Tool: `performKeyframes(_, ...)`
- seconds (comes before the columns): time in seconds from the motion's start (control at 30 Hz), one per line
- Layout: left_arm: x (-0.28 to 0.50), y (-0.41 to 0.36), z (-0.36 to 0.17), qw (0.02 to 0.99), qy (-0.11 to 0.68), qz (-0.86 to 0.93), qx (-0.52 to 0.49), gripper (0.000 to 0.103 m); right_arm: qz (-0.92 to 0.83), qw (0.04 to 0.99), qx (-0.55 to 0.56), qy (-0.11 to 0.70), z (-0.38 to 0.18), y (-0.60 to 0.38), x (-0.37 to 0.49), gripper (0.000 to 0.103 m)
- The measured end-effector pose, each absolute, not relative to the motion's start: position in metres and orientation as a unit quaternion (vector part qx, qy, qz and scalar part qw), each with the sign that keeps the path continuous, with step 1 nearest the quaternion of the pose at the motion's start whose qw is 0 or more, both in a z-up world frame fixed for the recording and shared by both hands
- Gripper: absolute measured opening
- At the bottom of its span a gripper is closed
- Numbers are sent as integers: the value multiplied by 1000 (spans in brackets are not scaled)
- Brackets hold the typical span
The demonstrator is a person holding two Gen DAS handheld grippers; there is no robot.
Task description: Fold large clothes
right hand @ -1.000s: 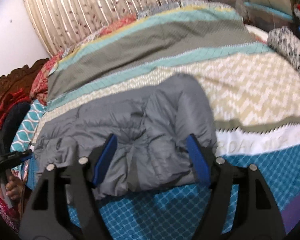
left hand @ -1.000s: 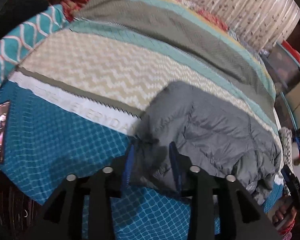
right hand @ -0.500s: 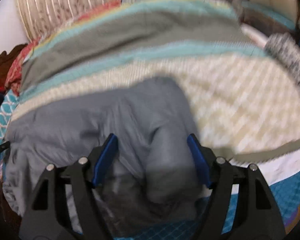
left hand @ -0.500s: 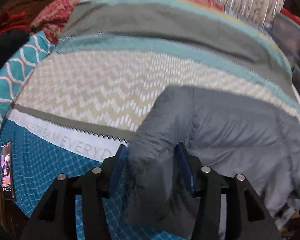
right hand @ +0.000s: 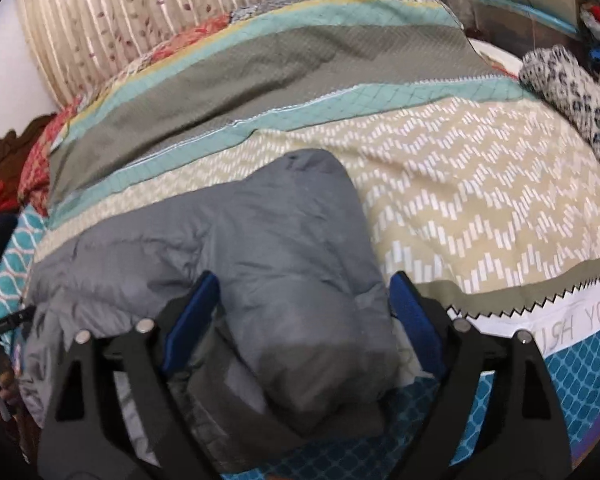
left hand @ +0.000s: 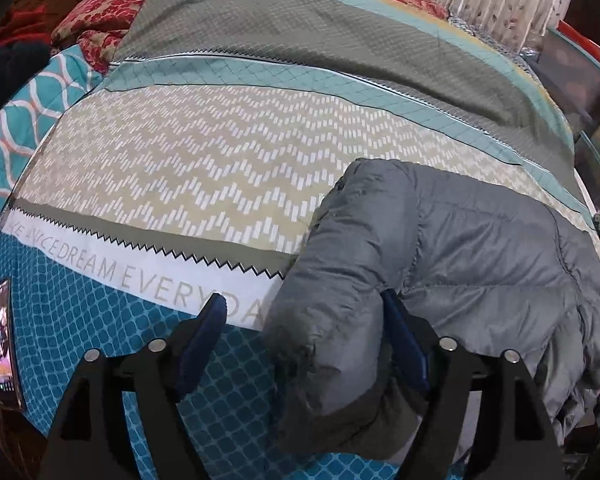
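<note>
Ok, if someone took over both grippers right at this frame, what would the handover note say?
Left gripper: open, jaws have just been opening; a corner of the grey puffer jacket lies between them, the left pad clear of it.
Right gripper: open, jaws have just widened; the jacket's other folded end sits between them, unpinched.
Jacket: lies on the patterned bedspread, near its front edge, both ends turned in over the body.
Done: both ends folded in and apparently released.
Left: probably one more fold across the middle, then flatten; it looks puffy and may spring open.
Phone lies at the bed's left edge.
</note>
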State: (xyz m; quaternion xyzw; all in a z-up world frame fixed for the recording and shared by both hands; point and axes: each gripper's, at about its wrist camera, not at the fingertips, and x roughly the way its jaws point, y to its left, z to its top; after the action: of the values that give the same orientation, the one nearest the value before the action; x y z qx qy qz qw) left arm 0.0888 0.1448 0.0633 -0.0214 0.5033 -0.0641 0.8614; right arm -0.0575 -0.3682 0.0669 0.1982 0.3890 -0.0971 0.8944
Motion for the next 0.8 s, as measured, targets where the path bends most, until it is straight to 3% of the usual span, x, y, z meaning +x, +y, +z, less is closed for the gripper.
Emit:
performKeyframes(0.23, 88, 129, 54, 863, 501, -71, 13, 76, -50, 860, 275, 426, 39, -371, -48, 90)
performKeyframes(0.8, 90, 125, 38, 860, 504, -77, 22, 82, -46, 852, 260, 452, 26, -353, -32, 93)
